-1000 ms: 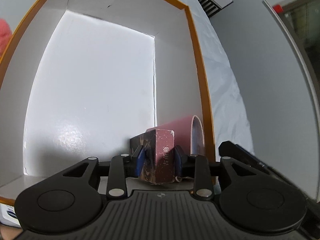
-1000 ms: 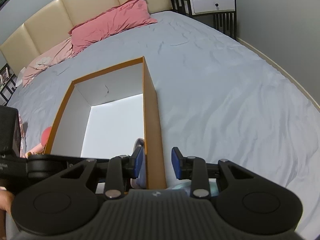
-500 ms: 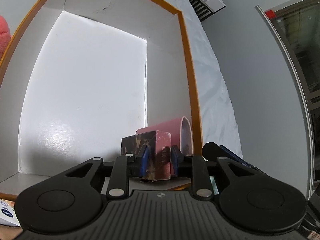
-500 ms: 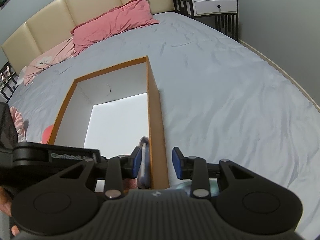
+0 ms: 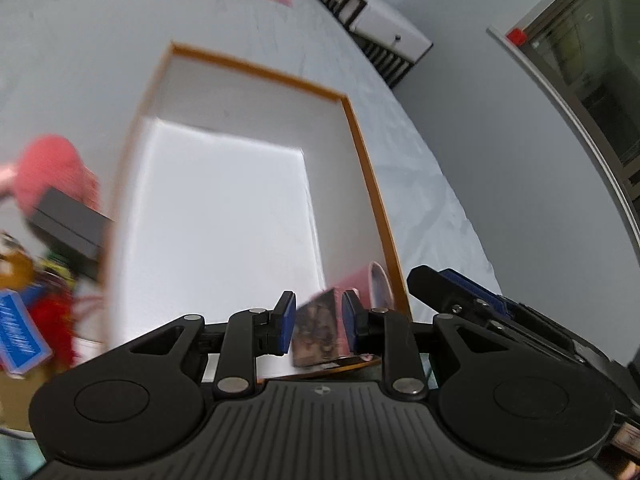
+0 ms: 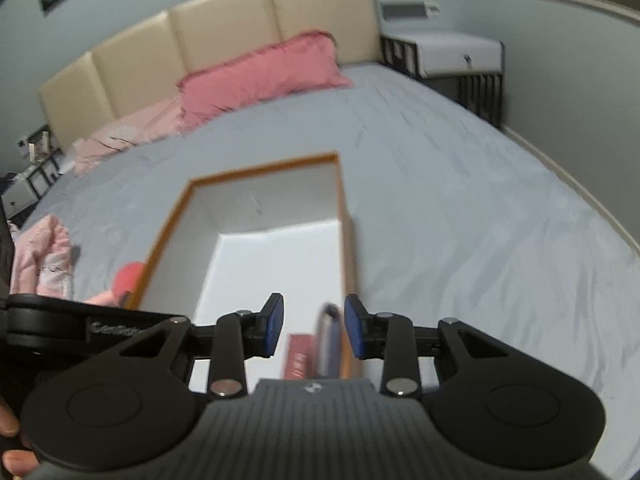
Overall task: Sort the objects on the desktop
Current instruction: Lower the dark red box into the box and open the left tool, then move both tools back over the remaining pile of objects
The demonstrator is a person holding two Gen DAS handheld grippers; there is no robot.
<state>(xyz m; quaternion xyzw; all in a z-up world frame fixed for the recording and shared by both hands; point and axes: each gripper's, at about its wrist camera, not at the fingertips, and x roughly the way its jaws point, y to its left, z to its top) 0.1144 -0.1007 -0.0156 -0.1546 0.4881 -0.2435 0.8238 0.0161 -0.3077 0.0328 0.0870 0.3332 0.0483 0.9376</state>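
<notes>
Your left gripper (image 5: 316, 326) has its blue pads parted around a small rectangular box (image 5: 318, 332) with a dark, marbled brown print and a maroon side; the right pad looks to be touching it, the left pad stands just off it, so you are not clamping it. That small box stands upright in the near right corner of the white storage box (image 5: 224, 216), a deep rectangular carton with smooth, slightly glossy white walls and a thin orange rim. Just right of the small box, a flat pink case (image 5: 376, 284) with a rounded edge leans against the carton's right wall.

Your right gripper (image 6: 314, 326) is spread wide and holds nothing. Between and just beyond its pads you see the same pink case (image 6: 330, 336) edge-on and the maroon top of the small box (image 6: 300, 354), both blurred.

Left of your left gripper, outside the carton, lie a soft red-pink object (image 5: 52, 172), a flat dark grey box (image 5: 70, 220) and a blue packet (image 5: 18, 336), all smeared by blur. The carton sits on a bed (image 6: 460, 220) with a wrinkled grey sheet; a pink pillow (image 6: 260, 70) rests against padded cream headboard panels (image 6: 224, 44) far ahead.
</notes>
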